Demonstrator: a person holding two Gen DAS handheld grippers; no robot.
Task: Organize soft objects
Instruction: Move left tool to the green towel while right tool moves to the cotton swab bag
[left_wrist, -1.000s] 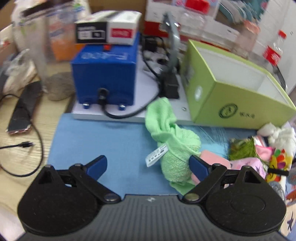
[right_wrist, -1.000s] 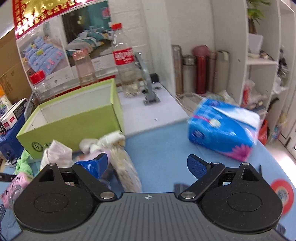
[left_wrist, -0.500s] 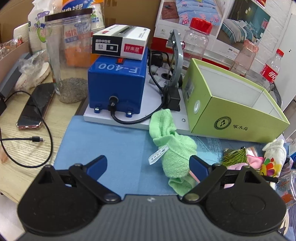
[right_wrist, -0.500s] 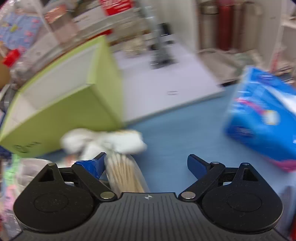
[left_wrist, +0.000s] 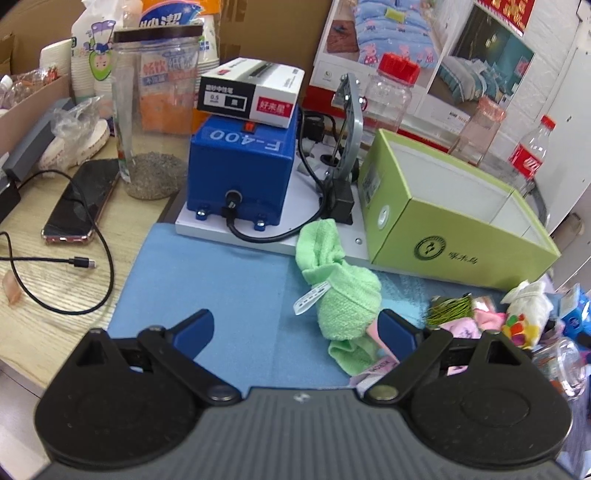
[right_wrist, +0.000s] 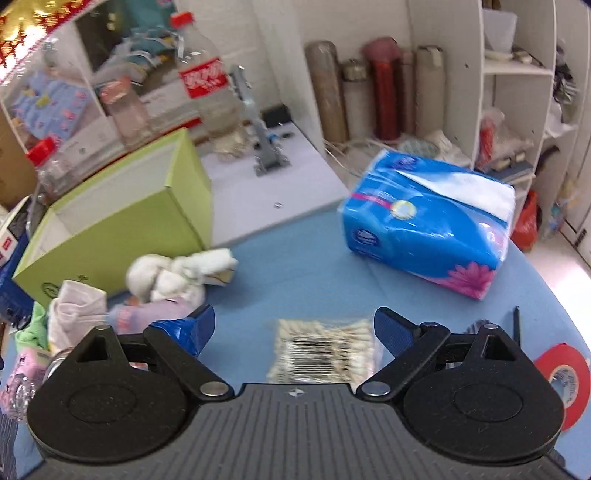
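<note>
- two grippers, both with jaws spread wide and holding nothing: left gripper (left_wrist: 295, 328), right gripper (right_wrist: 294, 328).
- green towel (left_wrist: 341, 291) lies bunched on the blue mat (left_wrist: 221, 280), at 1 o'clock from the left jaws, near the green box (left_wrist: 454, 229) at 2 o'clock.
- it looks light, limp and non-slip; pinching the thick rolled middle should hold best.
- open mat at 10 o'clock; the box wall and black cable (left_wrist: 266, 236) crowd 12 o'clock.
- cotton swab pack (right_wrist: 323, 349) sits between the right jaws.
</note>
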